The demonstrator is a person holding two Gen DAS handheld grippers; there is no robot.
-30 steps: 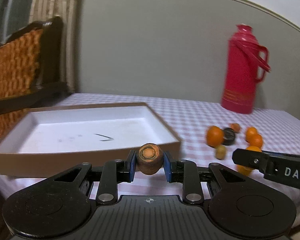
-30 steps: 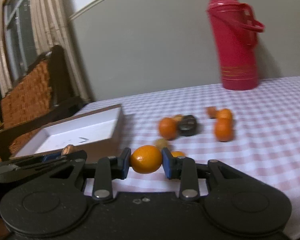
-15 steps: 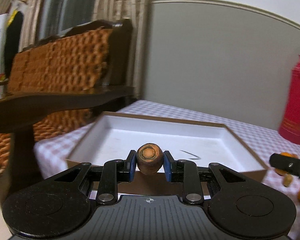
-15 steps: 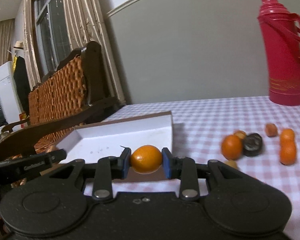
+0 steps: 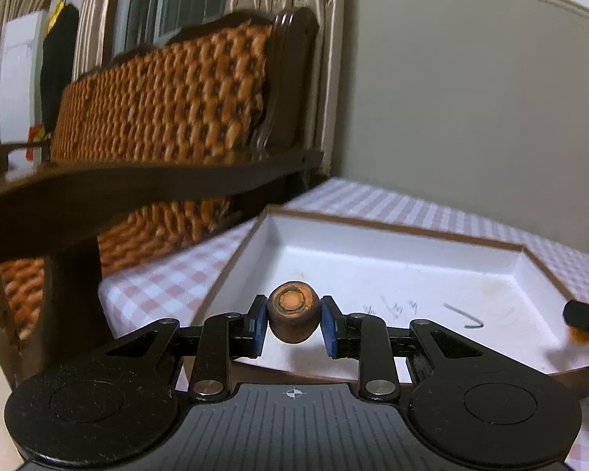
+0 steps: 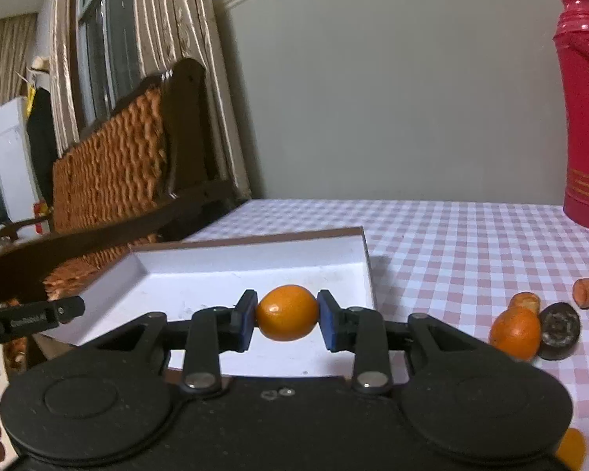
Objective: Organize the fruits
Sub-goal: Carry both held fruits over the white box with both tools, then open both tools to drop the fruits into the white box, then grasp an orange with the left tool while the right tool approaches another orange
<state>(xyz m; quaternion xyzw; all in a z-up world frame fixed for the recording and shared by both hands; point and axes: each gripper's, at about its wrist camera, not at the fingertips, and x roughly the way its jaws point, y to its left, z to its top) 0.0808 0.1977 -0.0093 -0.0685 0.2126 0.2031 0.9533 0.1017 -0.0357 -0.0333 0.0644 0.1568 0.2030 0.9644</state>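
My left gripper (image 5: 293, 324) is shut on a brownish-orange carrot piece (image 5: 293, 316) and holds it over the near left corner of the shallow white box (image 5: 373, 235). My right gripper (image 6: 286, 320) is shut on a small orange fruit (image 6: 286, 313) and holds it over the near edge of the same box (image 6: 357, 271). The right gripper's tip (image 5: 587, 318) shows at the right edge of the left wrist view. The left gripper's tip (image 6: 35, 316) shows at the left of the right wrist view.
Loose fruits lie on the checked tablecloth (image 6: 471, 235) to the right: an orange fruit (image 6: 515, 331), a dark round fruit (image 6: 559, 329), a small brown piece (image 6: 587, 292). A red thermos (image 6: 585, 117) stands at the back right. A woven chair (image 5: 157, 98) stands left of the table.
Both grippers have swung left with their fruit, from facing the loose fruits to hanging over the white box. The box now looms closer in both views.
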